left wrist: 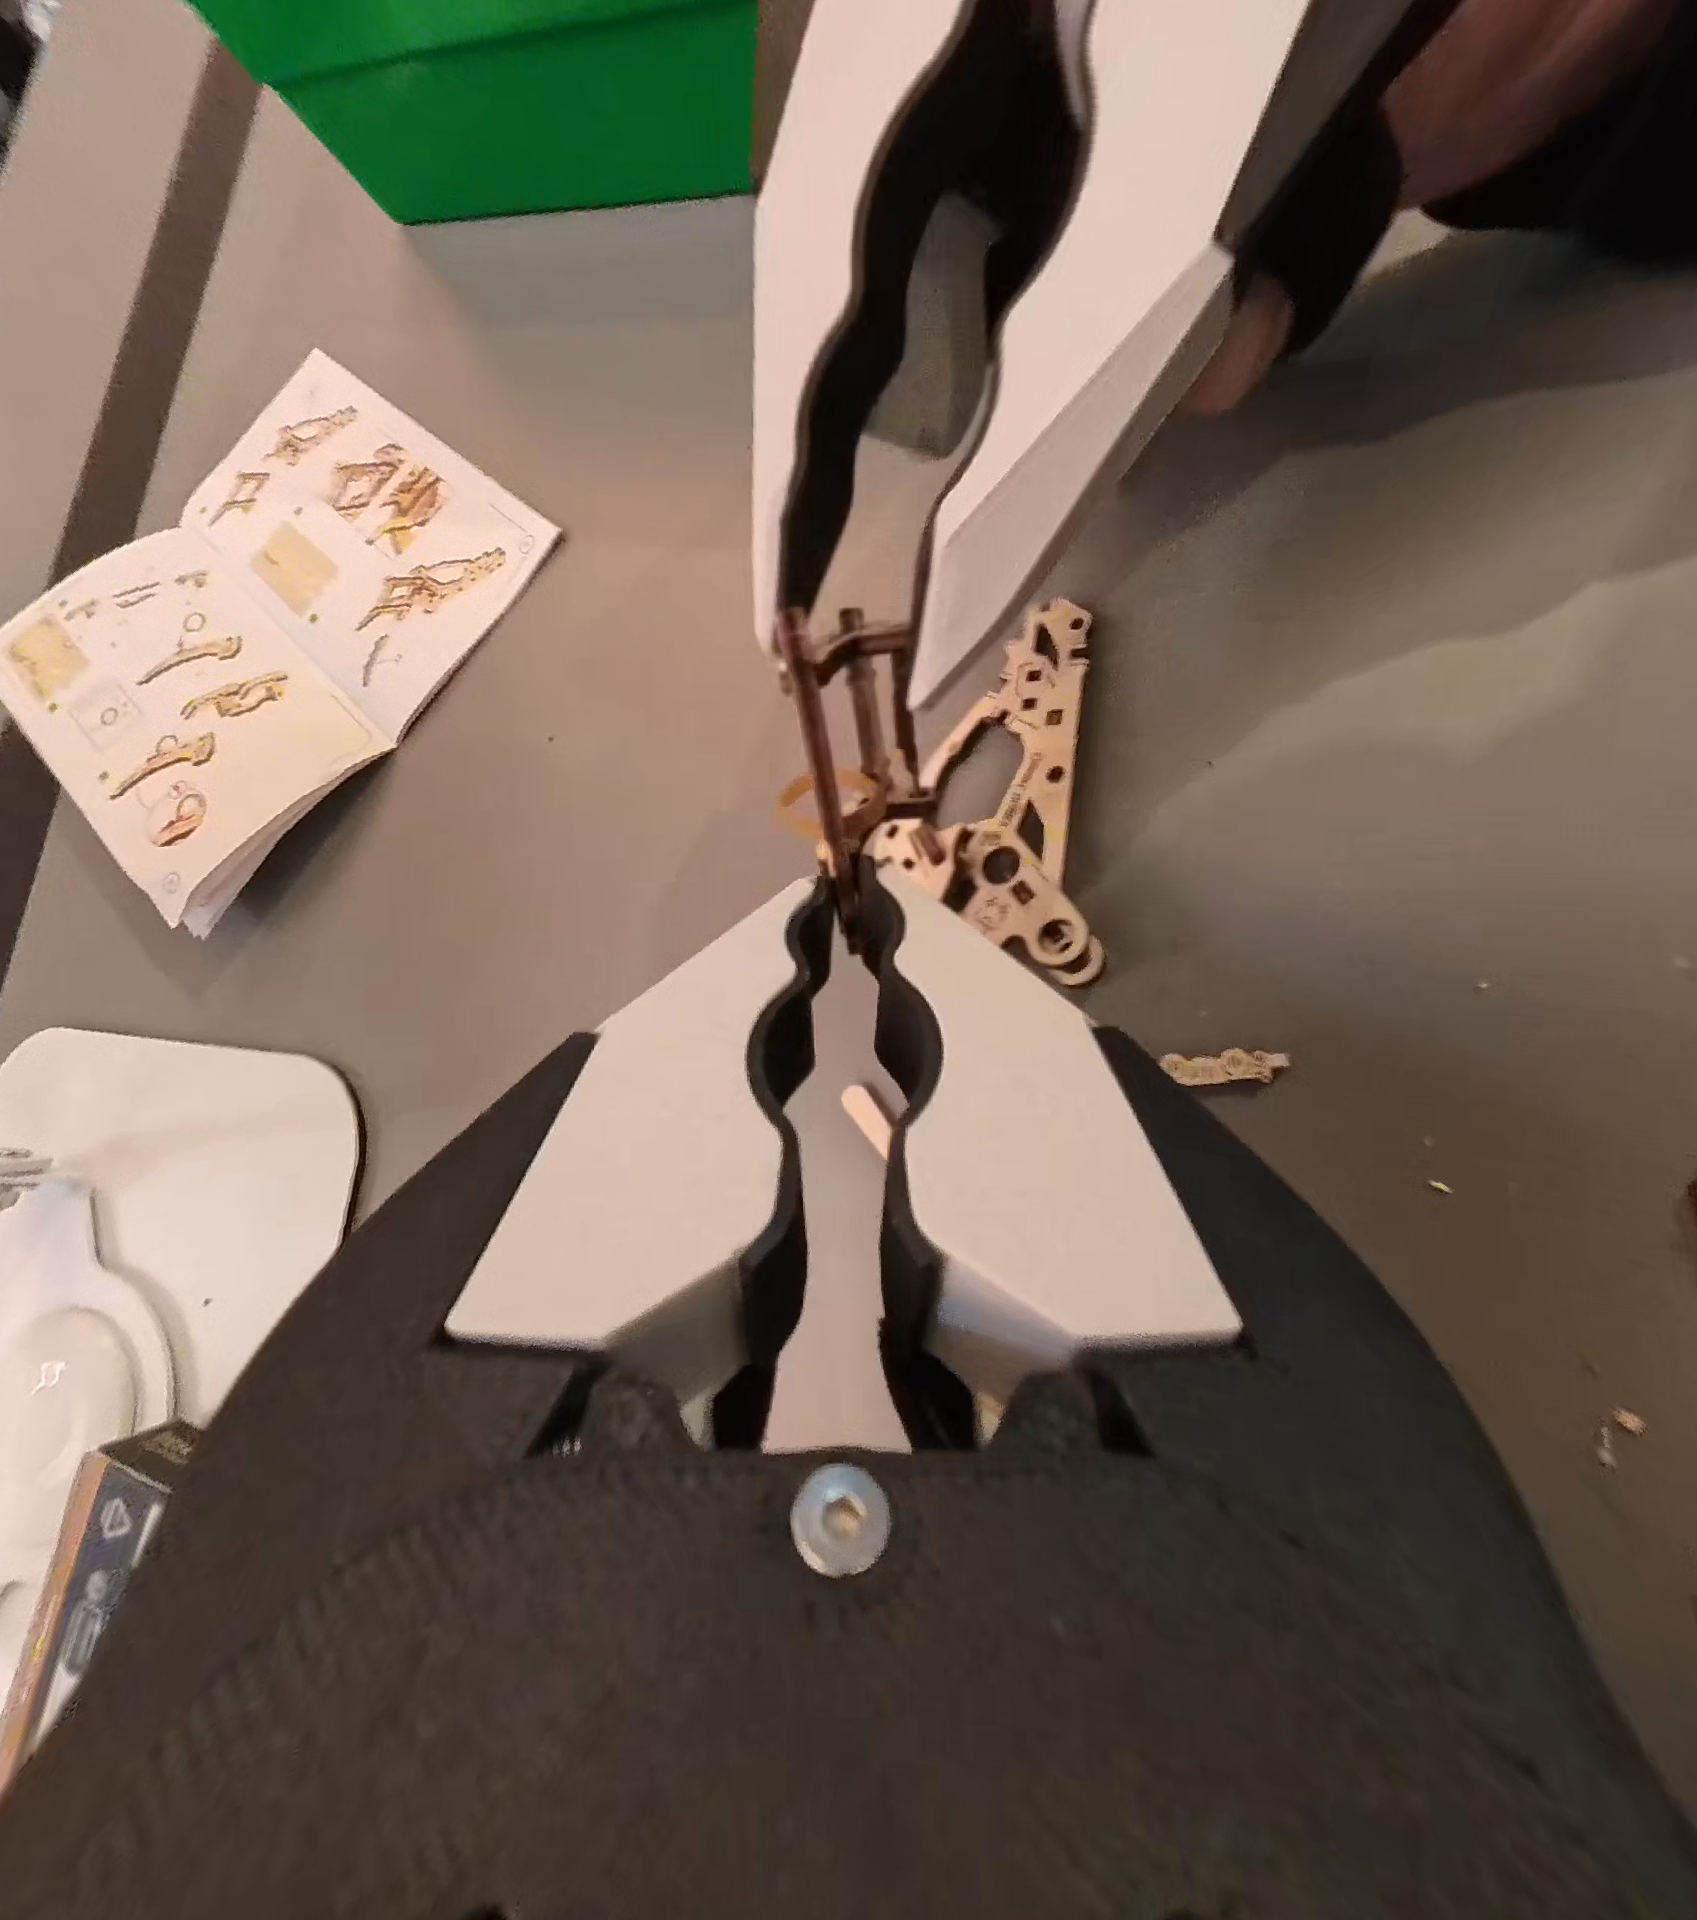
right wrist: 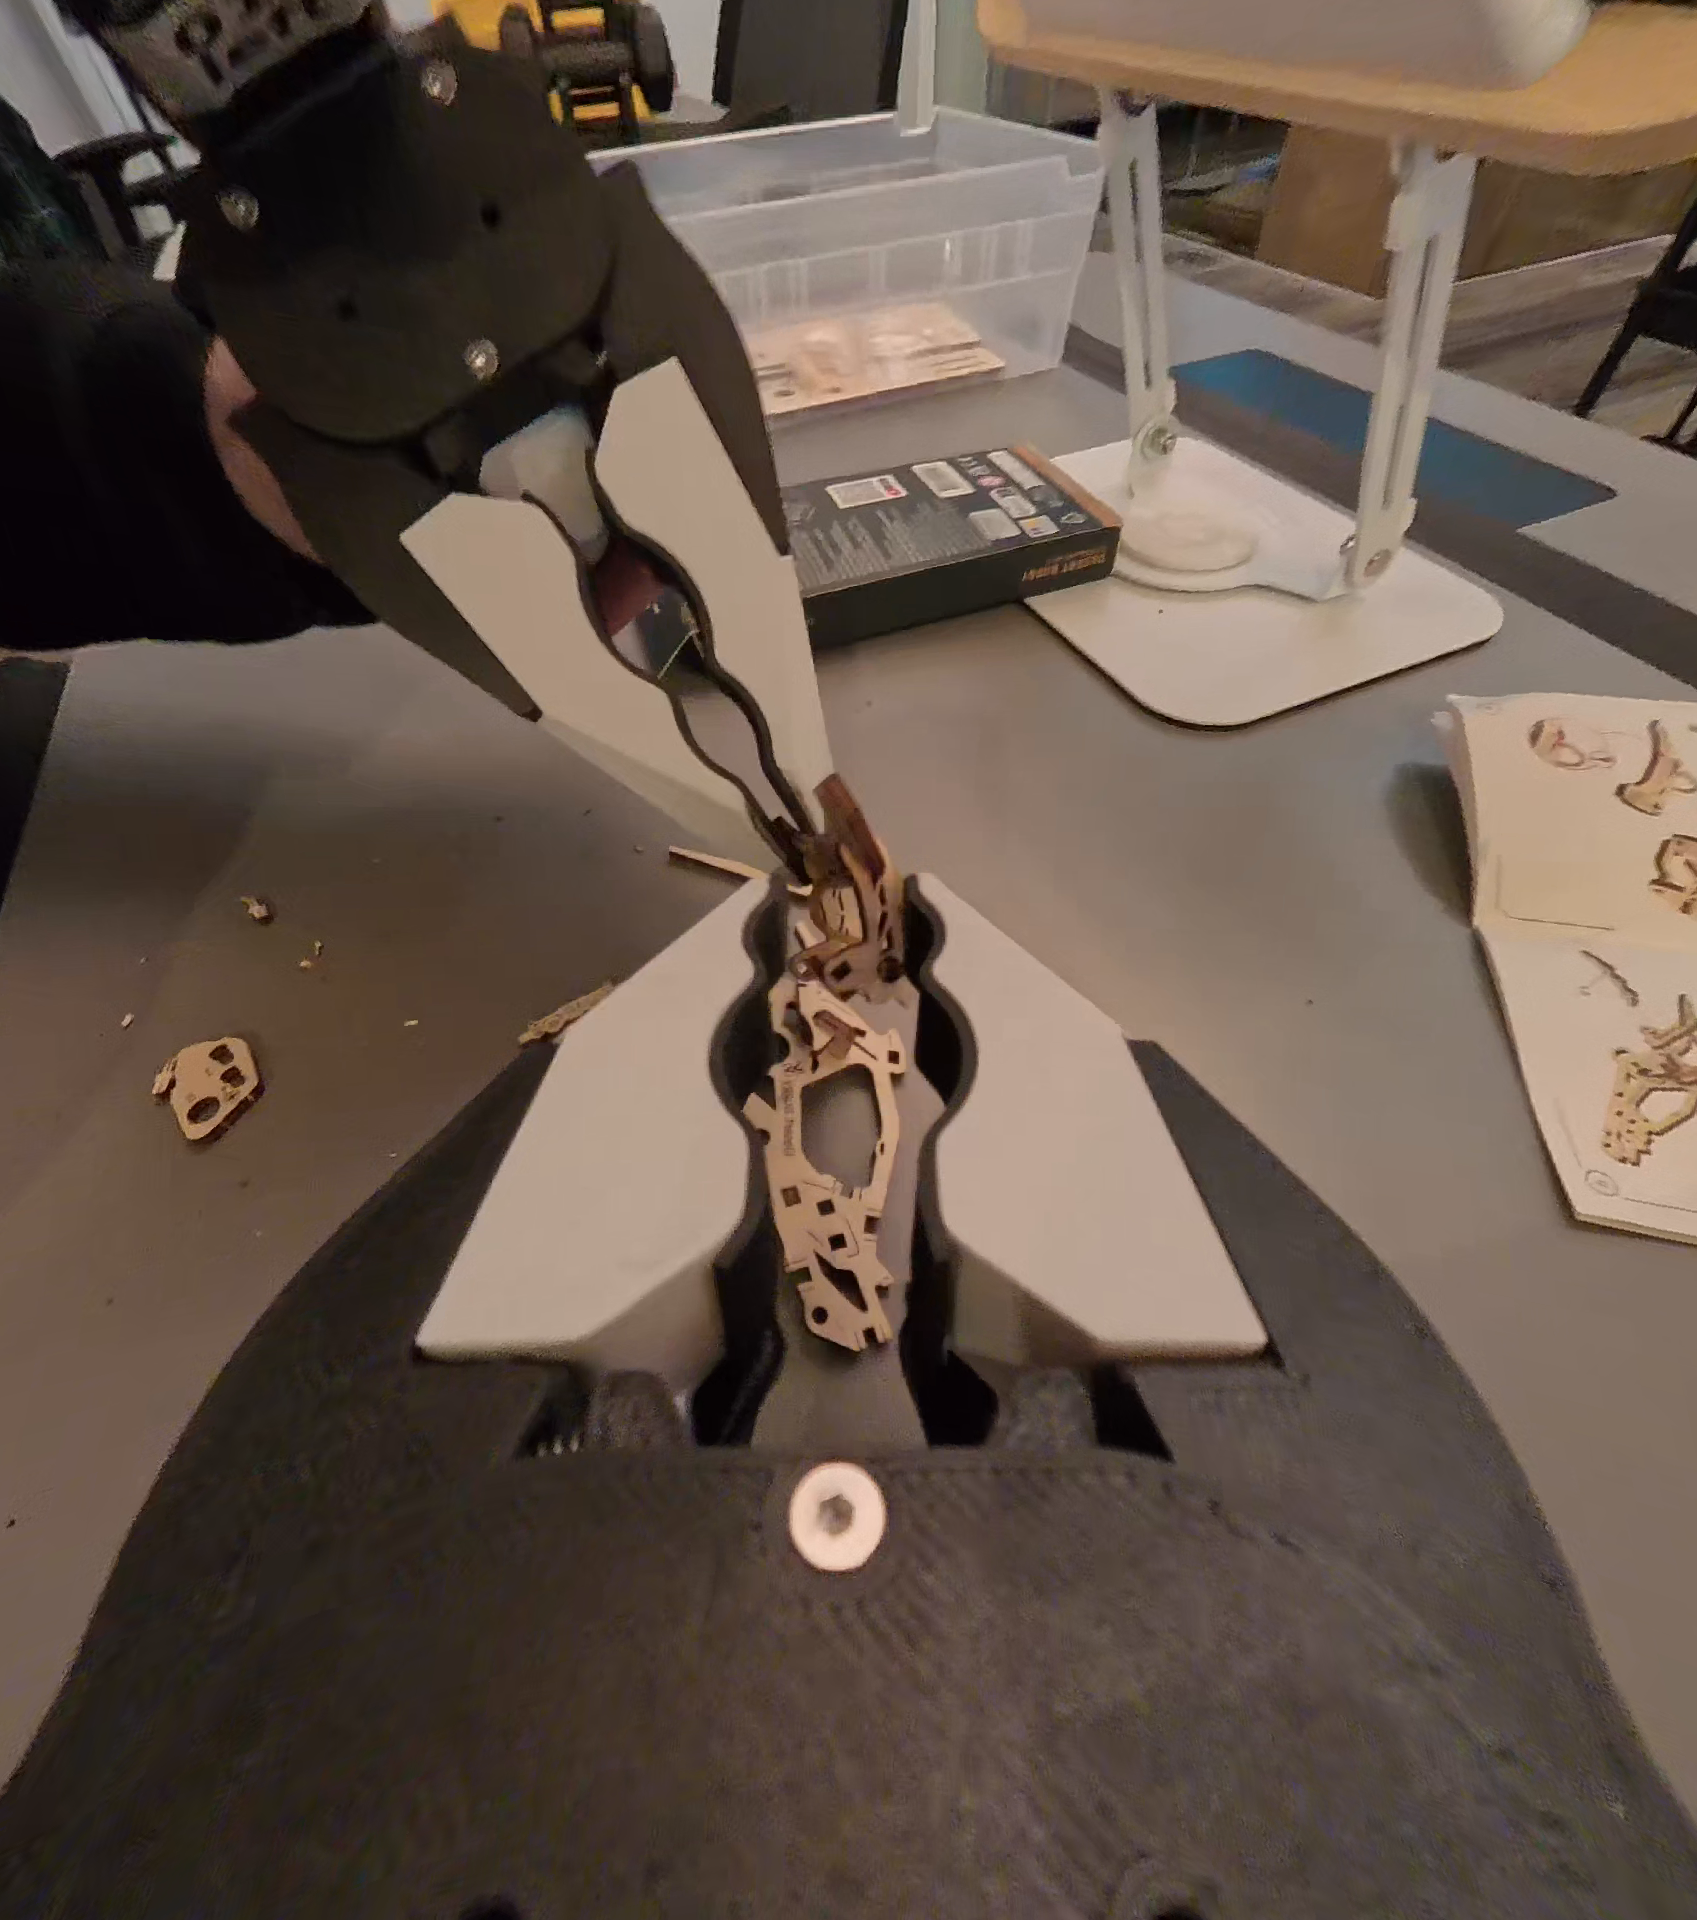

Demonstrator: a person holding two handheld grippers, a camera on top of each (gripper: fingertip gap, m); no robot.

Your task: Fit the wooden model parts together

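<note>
Table [left wrist: 1446,779]: flat grey, with a darker grey band along one side; bin [left wrist: 511,104]: bright green; left gripper [left wrist: 849,894]: pale grey fingers, black wavy pads, black textured body; right gripper [right wrist: 849,894]: same colours; wooden frame part [right wrist: 828,1164]: pale tan plywood, dark-edged cut-outs; instruction booklet [left wrist: 272,623]: white pages, tan diagrams; box [right wrist: 958,530]: black with an orange edge; stand base [right wrist: 1259,634]: white.

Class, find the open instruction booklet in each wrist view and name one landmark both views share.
Left wrist view: instruction booklet lies open on the table, left of centre.
Right wrist view: it lies at the right edge, partly cut off.
Shared landmark: the white stand base on the table.
</note>
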